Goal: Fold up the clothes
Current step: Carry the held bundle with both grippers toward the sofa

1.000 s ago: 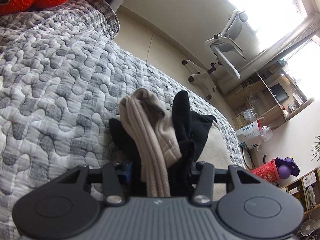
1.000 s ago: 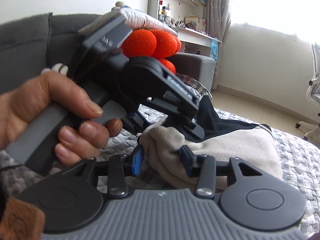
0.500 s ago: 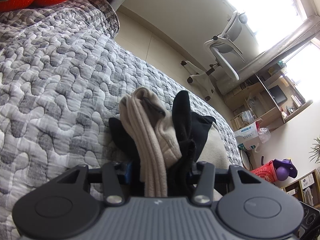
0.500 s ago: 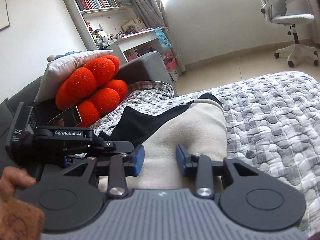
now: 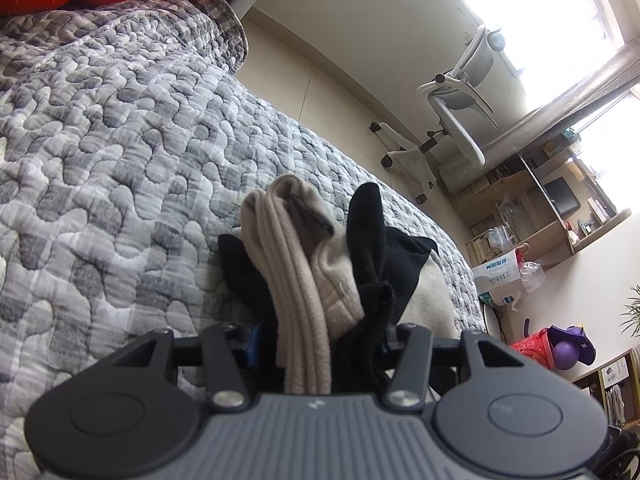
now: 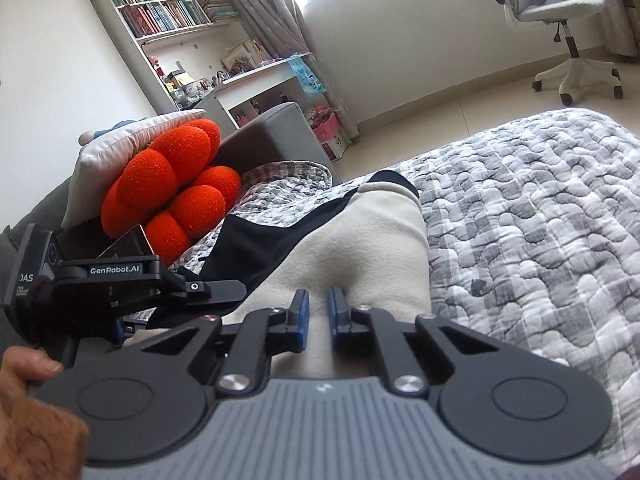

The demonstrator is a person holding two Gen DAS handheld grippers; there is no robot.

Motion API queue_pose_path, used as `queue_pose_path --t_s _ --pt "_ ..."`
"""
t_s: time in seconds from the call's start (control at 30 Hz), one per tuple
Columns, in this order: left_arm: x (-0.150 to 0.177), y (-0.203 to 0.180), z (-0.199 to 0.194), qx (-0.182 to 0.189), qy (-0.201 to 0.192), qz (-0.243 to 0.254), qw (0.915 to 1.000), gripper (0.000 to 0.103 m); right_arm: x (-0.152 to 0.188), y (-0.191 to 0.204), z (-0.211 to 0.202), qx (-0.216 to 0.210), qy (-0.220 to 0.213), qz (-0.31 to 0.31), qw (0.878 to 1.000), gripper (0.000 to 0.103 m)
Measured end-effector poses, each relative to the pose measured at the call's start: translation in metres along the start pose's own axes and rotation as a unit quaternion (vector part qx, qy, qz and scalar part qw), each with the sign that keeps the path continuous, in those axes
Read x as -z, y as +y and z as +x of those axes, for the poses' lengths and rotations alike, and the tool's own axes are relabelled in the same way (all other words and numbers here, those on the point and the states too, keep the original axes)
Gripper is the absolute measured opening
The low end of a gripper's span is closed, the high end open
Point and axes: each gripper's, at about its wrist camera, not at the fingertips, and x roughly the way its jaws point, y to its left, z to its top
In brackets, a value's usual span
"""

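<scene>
Nearest, the left gripper (image 5: 320, 344) is clamped on a thick bunch of one beige-and-black garment (image 5: 312, 264), gathered into several layers. The right gripper (image 6: 318, 316) has its jaws closing, nearly together, on a pinch of the same garment's beige cloth. It lies partly folded on the grey quilted bed cover (image 6: 540, 220); the fold looks about midway, with smoothing left. Beyond are one orange cushion (image 6: 172, 188), one office chair (image 6: 560, 20) and one bookshelf (image 6: 168, 12).

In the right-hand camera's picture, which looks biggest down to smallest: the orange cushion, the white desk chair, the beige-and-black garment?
1. Beige-and-black garment, though it is nearest.
2. Orange cushion.
3. White desk chair, farthest away.
</scene>
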Motion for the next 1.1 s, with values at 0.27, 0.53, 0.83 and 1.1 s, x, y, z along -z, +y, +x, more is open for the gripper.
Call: queue_pose_path --t_s 0.27,0.53,0.83,1.1 --pt "0.0 -0.007 0.002 -0.009 -0.008 0.016 0.9998 0.049 -0.007 -0.002 -0.029 0.003 -0.012 0.015 1.0 0.021" --pt "0.0 -0.005 0.002 -0.01 -0.008 0.013 0.9998 0.049 -0.007 -0.037 -0.037 0.026 -0.009 0.093 0.995 0.051" --pt "0.001 -0.003 0.0 -0.014 -0.008 0.015 0.9998 0.049 0.0 -0.05 -0.028 -0.03 0.015 0.189 0.981 0.049" --pt "0.003 -0.011 0.0 -0.032 -0.013 0.038 0.9987 0.049 0.002 -0.035 -0.02 -0.012 -0.003 0.154 0.988 0.048"
